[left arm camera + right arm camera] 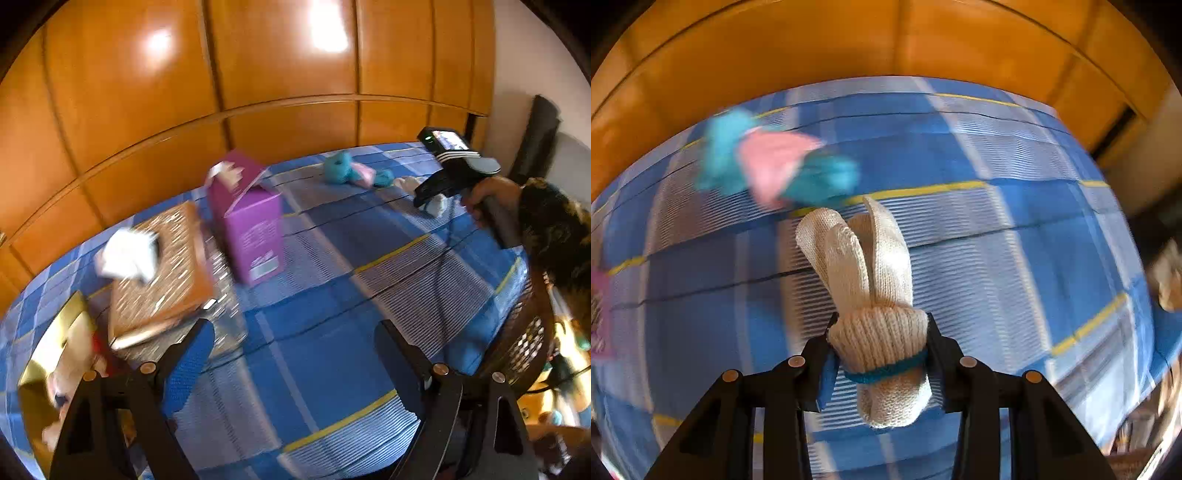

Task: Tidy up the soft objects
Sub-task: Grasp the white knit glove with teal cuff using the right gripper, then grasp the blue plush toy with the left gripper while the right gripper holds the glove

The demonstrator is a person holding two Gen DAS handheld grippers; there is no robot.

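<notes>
My right gripper [879, 332] is shut on a rolled cream knit glove [871, 295] with a blue cuff band, held above the blue checked bedcover [1015, 258]. A teal and pink soft bundle [775, 166] lies beyond it; it also shows in the left wrist view [354, 171]. My left gripper [295, 347] is open and empty, low over the bedcover [332, 314]. The right gripper [454, 173] appears in the left wrist view at the far right with the cream glove [436, 205] in it. A white cloth [127, 254] lies on a brown patterned box [170, 273].
A purple carton [251, 225] stands open beside the brown box. A gold box [55, 354] with a toy inside is at the lower left. A dark perforated basket [524, 339] sits at the bed's right edge. Orange wooden wardrobe doors [258, 74] rise behind the bed.
</notes>
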